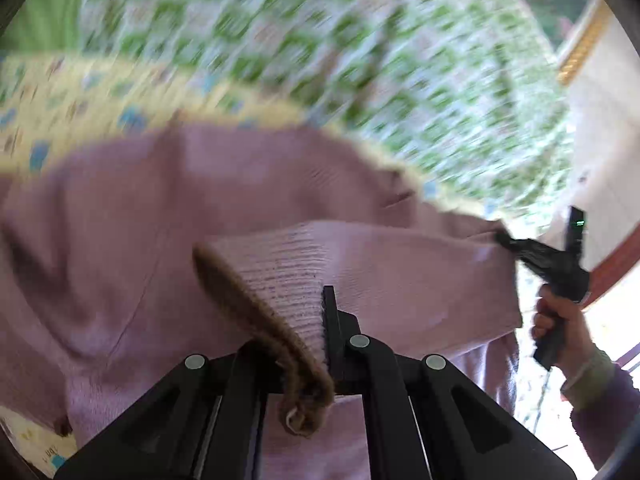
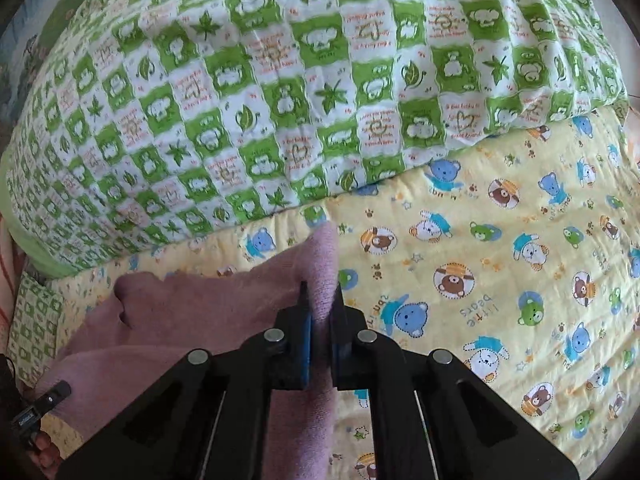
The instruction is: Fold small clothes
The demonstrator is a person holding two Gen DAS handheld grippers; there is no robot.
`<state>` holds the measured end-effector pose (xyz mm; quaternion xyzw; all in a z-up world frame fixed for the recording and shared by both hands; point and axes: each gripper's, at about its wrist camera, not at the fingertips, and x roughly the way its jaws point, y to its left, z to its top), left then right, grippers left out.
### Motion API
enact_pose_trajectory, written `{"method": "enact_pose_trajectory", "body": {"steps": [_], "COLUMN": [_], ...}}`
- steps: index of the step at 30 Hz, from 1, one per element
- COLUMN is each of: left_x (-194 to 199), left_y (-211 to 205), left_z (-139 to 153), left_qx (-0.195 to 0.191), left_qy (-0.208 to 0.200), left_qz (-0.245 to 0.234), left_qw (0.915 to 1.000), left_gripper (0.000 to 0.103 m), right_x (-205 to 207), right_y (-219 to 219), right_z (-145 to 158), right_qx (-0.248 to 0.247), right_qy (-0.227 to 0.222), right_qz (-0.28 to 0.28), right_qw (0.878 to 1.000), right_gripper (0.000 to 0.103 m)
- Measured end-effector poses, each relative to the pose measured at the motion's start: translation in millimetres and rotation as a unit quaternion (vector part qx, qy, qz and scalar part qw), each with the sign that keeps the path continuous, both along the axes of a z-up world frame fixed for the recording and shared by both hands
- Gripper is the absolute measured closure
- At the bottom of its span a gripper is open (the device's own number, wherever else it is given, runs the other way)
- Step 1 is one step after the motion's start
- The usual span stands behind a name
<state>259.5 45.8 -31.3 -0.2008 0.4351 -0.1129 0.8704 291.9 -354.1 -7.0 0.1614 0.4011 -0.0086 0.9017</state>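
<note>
Pink knit top [image 1: 248, 208] lifted between both grippers above the bed [image 2: 500, 264].
Left gripper [image 1: 304, 344] pinches its ribbed hem, right gripper [image 2: 320, 312] clamps another edge (keep both level and taut, then lay it flat).

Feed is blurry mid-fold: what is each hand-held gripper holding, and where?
Both grip the pink sweater: left hand-held gripper on its ribbed, brown-trimmed edge, right hand-held gripper on a bunched edge.
</note>
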Motion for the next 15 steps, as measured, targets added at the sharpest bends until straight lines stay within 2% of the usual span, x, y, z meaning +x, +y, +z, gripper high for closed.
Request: {"method": "enact_pose_trajectory", "body": {"steps": [5,7,8,9,12,15], "left_x": [-13,-16,-19,-22,-28,-34], "left_y": [12,15,16,19,27,34], "left_z": [-34,-36,-34,-30,-21,-27], "left_qx": [0.031,0.039,0.040,0.040,0.032,0.021], "left_qy": [0.035,0.036,0.033,0.027,0.014,0.026], "left_qz": [0.007,0.008,0.009,0.012,0.024,0.034], "left_qw": [0.9989,0.9985,0.9986,0.9988,0.9991,0.9989], "left_gripper": [0.100,0.100,0.100,0.100,0.100,0.100], "right_x": [8,8,8,7,1,-17], "right_y": [11,13,13,14,18,20], "right_z": [-42,-48,-47,-45,-31,-11], "right_qx": [-0.020,-0.024,-0.026,-0.027,-0.031,-0.023], "right_qy": [0.058,0.063,0.063,0.060,0.042,0.014], "right_qz": [0.006,0.007,0.008,0.006,0.001,-0.006], "right_qw": [0.998,0.998,0.998,0.998,0.999,1.000], "right_gripper": [0.091,0.075,0.062,0.055,0.052,0.052]}}
